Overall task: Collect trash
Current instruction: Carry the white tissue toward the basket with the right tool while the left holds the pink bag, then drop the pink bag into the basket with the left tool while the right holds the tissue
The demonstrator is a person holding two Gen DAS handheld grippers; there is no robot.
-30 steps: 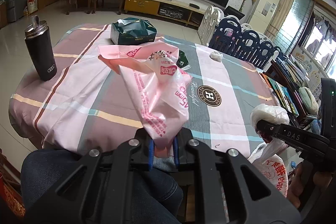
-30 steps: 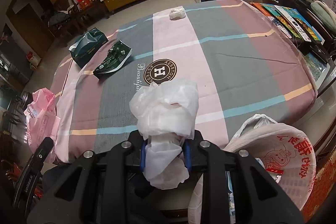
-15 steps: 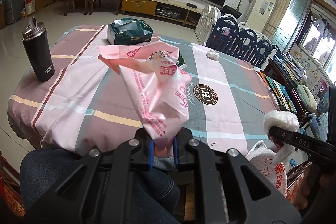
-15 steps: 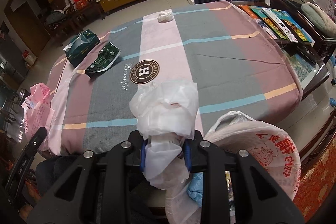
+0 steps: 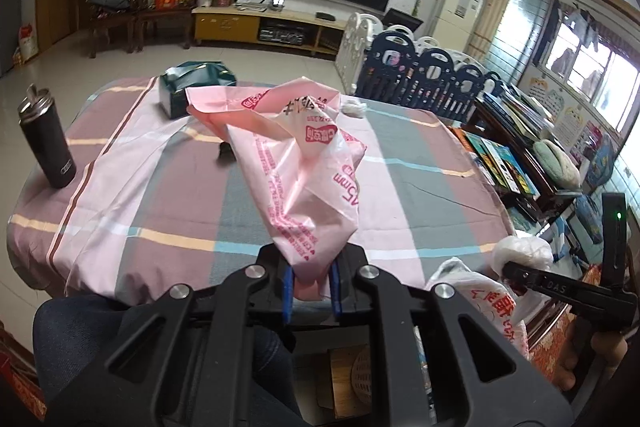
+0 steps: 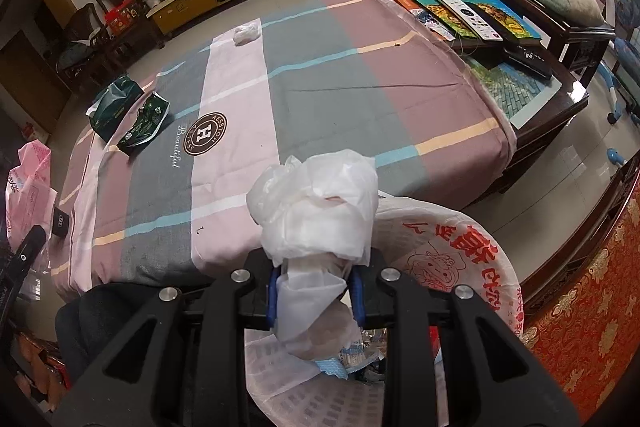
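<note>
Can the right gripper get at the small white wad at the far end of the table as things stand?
Probably not yet. The right gripper is shut on a white crumpled bag over the trash bag, and the white wad lies across the whole table.

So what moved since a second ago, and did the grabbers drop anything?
Nothing was dropped. The right gripper carried its white crumpled bag sideways off the table edge, so it now hangs over the open trash bag. The left gripper stayed clamped on the pink bag. The green packets, white wad and black tumbler lie unmoved.
</note>
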